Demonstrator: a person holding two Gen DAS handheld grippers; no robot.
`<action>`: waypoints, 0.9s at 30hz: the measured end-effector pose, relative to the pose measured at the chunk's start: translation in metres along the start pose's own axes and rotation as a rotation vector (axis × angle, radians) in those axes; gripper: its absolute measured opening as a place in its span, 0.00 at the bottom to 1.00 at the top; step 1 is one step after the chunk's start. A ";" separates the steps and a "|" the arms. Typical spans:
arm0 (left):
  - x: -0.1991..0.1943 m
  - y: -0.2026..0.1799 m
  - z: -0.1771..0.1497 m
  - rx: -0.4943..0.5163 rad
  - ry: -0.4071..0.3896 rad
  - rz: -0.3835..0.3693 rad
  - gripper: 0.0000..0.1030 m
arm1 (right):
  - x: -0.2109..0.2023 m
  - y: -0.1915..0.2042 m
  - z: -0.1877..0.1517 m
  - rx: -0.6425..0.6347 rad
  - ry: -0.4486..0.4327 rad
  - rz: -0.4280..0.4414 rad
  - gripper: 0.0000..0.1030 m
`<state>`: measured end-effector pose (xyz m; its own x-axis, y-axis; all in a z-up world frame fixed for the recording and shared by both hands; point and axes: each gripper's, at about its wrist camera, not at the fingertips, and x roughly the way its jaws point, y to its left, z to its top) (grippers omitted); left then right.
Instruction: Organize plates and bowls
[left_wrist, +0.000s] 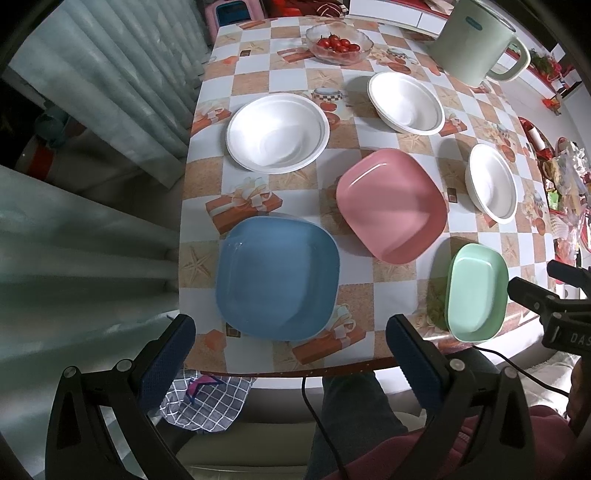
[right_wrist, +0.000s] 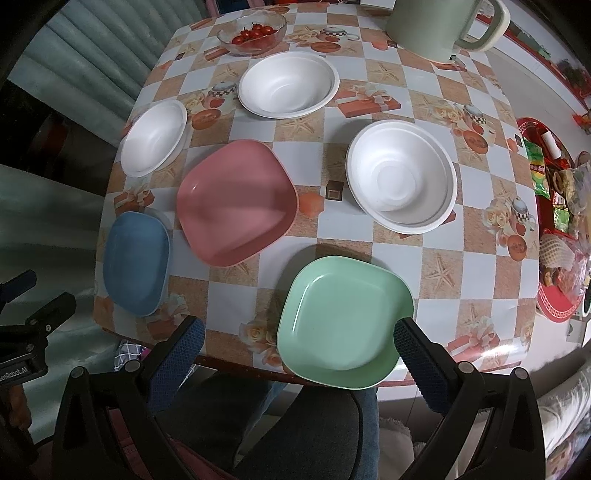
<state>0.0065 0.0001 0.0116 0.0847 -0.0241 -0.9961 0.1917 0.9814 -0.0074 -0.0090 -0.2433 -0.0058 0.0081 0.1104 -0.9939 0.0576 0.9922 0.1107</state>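
On the bench (right_wrist: 480, 266), under a glossy checked oilcloth, six pieces lie apart: three square plastic plates, blue plate (left_wrist: 277, 277), pink plate (left_wrist: 391, 205) and green plate (right_wrist: 345, 321), plus three round white foam bowls (right_wrist: 402, 177), (right_wrist: 288, 85), (right_wrist: 153, 138). Left gripper (left_wrist: 288, 362) and right gripper (right_wrist: 299, 354) hover at the near edge, fingers apart, holding nothing. Sorting appears not yet begun. Next move likely calls for pinching a thin plate rim; the blue plate possibly rests on a second clear one. Smooth plastic may slip; foam dents easily.
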 end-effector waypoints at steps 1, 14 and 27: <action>0.000 0.000 0.000 0.002 0.003 0.005 1.00 | 0.000 0.000 0.000 0.000 -0.001 0.001 1.00; 0.000 -0.013 0.003 0.022 -0.004 0.026 1.00 | 0.002 -0.009 0.000 0.014 -0.019 -0.013 1.00; 0.001 -0.014 0.006 0.018 -0.002 0.037 1.00 | 0.004 -0.014 0.002 0.013 -0.023 0.007 1.00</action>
<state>0.0095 -0.0144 0.0109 0.0936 0.0114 -0.9955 0.2065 0.9780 0.0306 -0.0079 -0.2569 -0.0110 0.0316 0.1162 -0.9927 0.0704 0.9905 0.1182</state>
